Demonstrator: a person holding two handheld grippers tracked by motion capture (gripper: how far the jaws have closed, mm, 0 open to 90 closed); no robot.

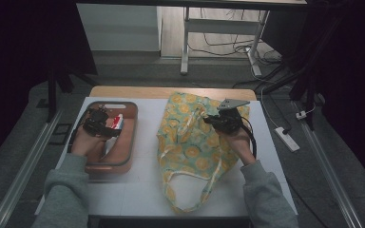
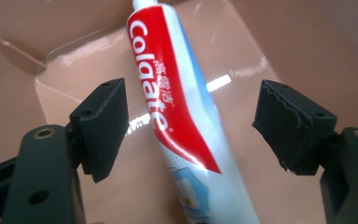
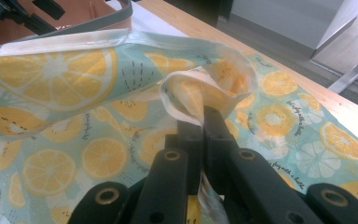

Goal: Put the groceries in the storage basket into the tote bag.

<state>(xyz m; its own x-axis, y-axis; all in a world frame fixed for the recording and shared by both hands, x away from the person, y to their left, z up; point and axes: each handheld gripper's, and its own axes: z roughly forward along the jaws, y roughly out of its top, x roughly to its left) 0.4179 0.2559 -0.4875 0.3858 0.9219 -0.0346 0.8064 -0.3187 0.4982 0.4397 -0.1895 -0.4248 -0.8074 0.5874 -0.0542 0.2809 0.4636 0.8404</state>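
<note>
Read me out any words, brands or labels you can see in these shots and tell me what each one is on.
"Colgate": white letters on the red band of the toothpaste tube lying in the brown bin.
Smaller characters beside it: too blurred to read.
Small script lines printed on the citrus-print bag: too small to read.

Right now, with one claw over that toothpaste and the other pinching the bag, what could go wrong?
The left gripper is open, its pads apart from the toothpaste tube, which lies slanted in the brown bin; closing off-centre might make the tube skid or twist away. The right gripper is shut on a fold of the lemon-print bag; that small pinch of cloth could slip, letting the bag's mouth drop shut.
</note>
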